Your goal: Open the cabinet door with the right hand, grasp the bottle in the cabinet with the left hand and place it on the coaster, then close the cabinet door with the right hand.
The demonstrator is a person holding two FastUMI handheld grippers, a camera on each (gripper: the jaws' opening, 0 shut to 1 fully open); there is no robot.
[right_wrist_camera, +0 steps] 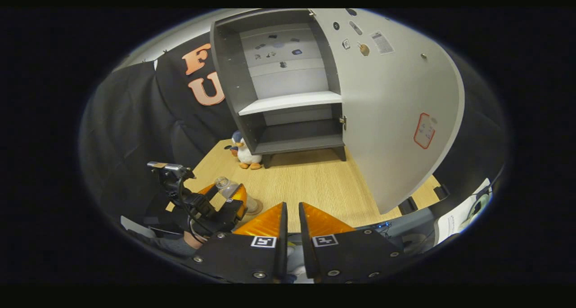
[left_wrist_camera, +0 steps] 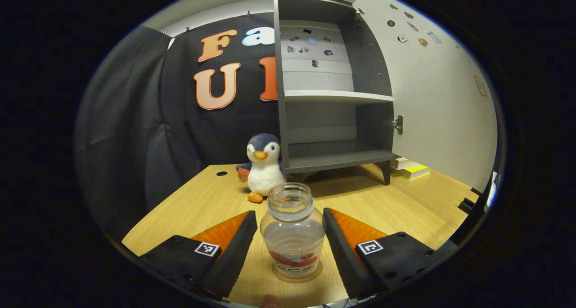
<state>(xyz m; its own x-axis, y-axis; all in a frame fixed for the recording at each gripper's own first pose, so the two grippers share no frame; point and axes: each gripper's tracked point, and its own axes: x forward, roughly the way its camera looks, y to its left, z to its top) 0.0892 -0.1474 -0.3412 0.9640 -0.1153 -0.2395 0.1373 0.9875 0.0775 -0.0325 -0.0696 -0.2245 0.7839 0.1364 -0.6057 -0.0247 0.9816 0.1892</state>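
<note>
In the left gripper view the left gripper [left_wrist_camera: 291, 236] is spread, its fingers clear of the upright bottle [left_wrist_camera: 293, 236] standing on the coaster [left_wrist_camera: 315, 274], while the right gripper [right_wrist_camera: 290, 222], nearly pressed together and empty, has the cabinet door [right_wrist_camera: 396, 114] swung wide at two o'clock, open table [right_wrist_camera: 306, 182] between them.
</note>
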